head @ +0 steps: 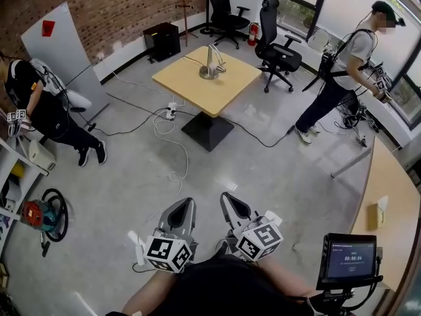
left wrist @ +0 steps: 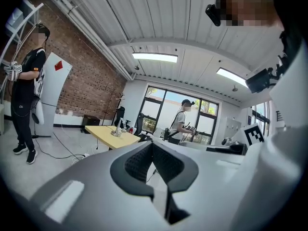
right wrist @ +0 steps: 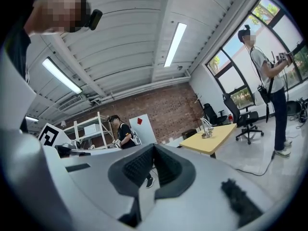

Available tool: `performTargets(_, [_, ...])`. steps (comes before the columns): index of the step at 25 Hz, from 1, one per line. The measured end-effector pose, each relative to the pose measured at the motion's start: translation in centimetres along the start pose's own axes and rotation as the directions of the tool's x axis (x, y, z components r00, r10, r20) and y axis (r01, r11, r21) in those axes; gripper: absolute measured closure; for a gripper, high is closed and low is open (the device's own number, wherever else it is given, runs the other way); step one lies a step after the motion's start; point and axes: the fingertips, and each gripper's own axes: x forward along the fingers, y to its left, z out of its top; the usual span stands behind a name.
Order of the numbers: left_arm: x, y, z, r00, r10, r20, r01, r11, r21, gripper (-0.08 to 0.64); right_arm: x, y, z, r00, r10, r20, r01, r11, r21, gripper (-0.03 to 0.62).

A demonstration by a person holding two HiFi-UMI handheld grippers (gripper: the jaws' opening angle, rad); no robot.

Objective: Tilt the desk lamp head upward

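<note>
Grippers are held side by side low in front of the wearer, well apart from the work. The left gripper point(head: 186, 206) is seen with its jaws pressed together and nothing caught between them, and the right gripper point(head: 228, 201) is likewise closed tight on nothing, its marker cube turned up beside its partner's. A small screen point(head: 348, 259) on a stand is seen just off to the right. Out across the grey floor point(head: 263, 170), a power strip point(head: 171, 112) and a loose white cable are laid near the black pedestal of the yellow table point(head: 230, 87). On that tabletop the desk lamp point(head: 211, 63) is stood alone, a little toward the far corner from the middle, its round base flat on the wood; it is touched by neither gripper, and the angle of its head cannot be read from here. Just past the table's right corner a black office chair point(head: 279, 51) is parked, and a black cabinet point(head: 162, 40) is set against the brick wall. A person point(head: 342, 78) in a white top is seen by the windows at the right.
</note>
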Motion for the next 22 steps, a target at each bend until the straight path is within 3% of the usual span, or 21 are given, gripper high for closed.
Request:
performTargets(8, [7.3,-2.2,0.5,1.0,0.018,-0.022,-0.017,1.0,0.019,0.554,0.4,-7.0,1.8,1.0,0.011,-0.017,-0.011,0.999,0.034,0.588])
performTargets(13, [8.5,-1.2,0.1,0.998,0.041,-0.043,-0.041,0.999,0.016,0.554,1.1,-7.6,1.4,0.999,0.026,-0.018,-0.026,0.999,0.022,0.588])
performTargets(22, [14.0,-2.3,-0.3,0.991,-0.1,-0.094,0.103,0.994,0.027,0.554,1.5,-12.1,2.7,0.994,-0.106,0.014,0.105,0.994,0.029,0.588])
